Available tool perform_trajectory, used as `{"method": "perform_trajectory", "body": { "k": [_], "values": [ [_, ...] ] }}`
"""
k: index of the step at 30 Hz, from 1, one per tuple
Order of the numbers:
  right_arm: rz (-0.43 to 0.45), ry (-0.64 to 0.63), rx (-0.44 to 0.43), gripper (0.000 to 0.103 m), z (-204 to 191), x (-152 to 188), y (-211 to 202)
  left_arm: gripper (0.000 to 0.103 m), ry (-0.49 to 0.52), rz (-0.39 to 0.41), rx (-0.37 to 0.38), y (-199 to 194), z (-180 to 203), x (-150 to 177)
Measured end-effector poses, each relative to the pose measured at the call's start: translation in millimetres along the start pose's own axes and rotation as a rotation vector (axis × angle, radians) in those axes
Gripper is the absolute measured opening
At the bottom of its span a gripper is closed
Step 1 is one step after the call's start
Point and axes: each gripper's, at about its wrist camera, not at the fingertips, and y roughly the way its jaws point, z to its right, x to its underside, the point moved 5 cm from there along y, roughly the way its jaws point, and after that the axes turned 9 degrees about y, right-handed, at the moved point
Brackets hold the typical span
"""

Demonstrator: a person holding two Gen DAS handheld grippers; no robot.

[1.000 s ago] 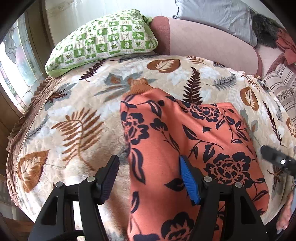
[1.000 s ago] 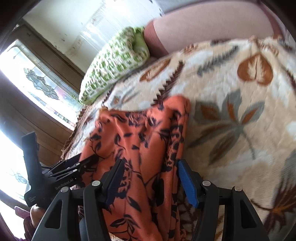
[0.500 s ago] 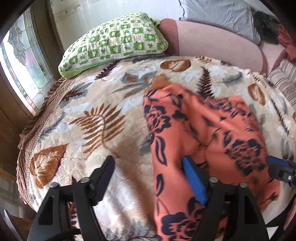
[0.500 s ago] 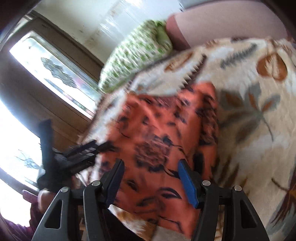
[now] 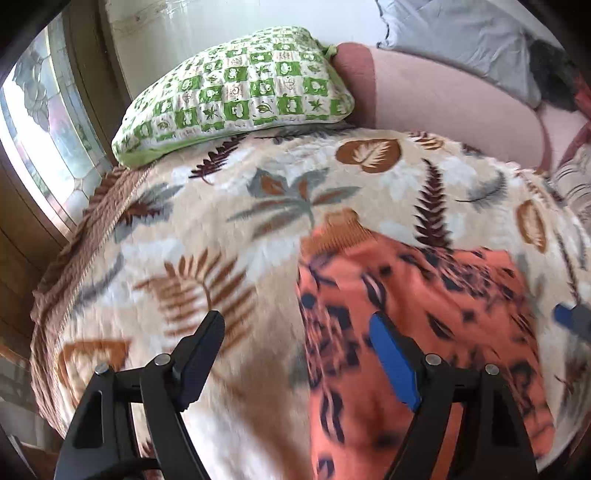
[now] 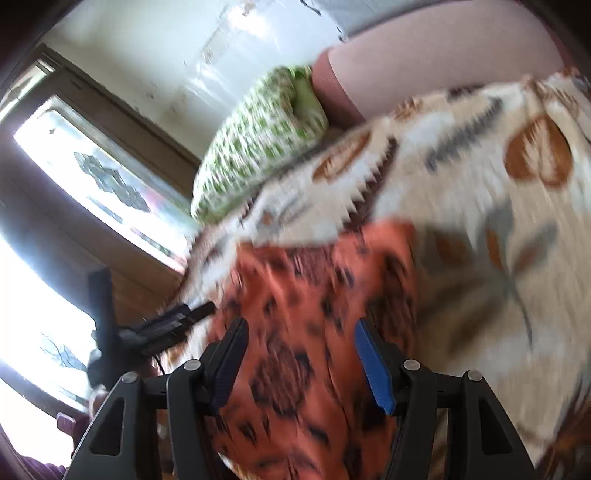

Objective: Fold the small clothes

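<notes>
An orange garment with dark floral print [image 5: 424, 306] lies flat on the leaf-patterned blanket [image 5: 221, 229], with a tan ribbed cuff [image 5: 340, 229] at its far left corner. My left gripper [image 5: 295, 343] is open and empty, above the garment's left edge near the front. My right gripper [image 6: 299, 354] is open and empty, above the garment [image 6: 321, 295] near its front edge. The right gripper's blue tip [image 5: 565, 315] shows at the right edge of the left wrist view. The left gripper [image 6: 177, 317] shows at the left of the right wrist view. Both views are motion-blurred.
A green checked pillow [image 5: 236, 92] lies at the back left against a pink sofa back [image 5: 443, 99]. A grey cushion [image 5: 461, 33] sits on top of it. A window [image 5: 33, 122] is on the left, and the blanket's brown fringe [image 5: 62, 258] marks the left edge.
Both grippers have pulled back and up from the garment, staying open. The garment now lies flatter and appears farther away in both views.
</notes>
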Motion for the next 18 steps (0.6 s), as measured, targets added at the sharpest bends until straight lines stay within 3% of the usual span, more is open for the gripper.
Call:
{"method": "perform_trajectory", "body": {
  "k": [3,7,9,14,18],
  "values": [
    [-0.026,0.010,-0.019,0.064,-2.6,-18.1,26.9,0.082,0.015,-0.044,-0.045,28.6,1.0,-11.0],
    [-0.149,0.076,0.054,0.064,20.2,-13.7,70.1,0.082,0.030,-0.097,-0.073,54.1,5.0,-8.1],
    [-0.147,0.079,0.071,0.064,30.4,-8.5,82.0,0.082,0.032,-0.111,-0.076,62.2,6.8,-3.0],
    [-0.124,0.061,0.082,0.064,21.0,-6.4,63.9,0.082,0.023,-0.079,-0.078,44.9,5.2,-3.8],
    [-0.107,0.008,0.033,0.064,2.5,3.7,33.9,0.082,0.029,-0.012,-0.095,9.2,4.5,-3.3]
  ]
}}
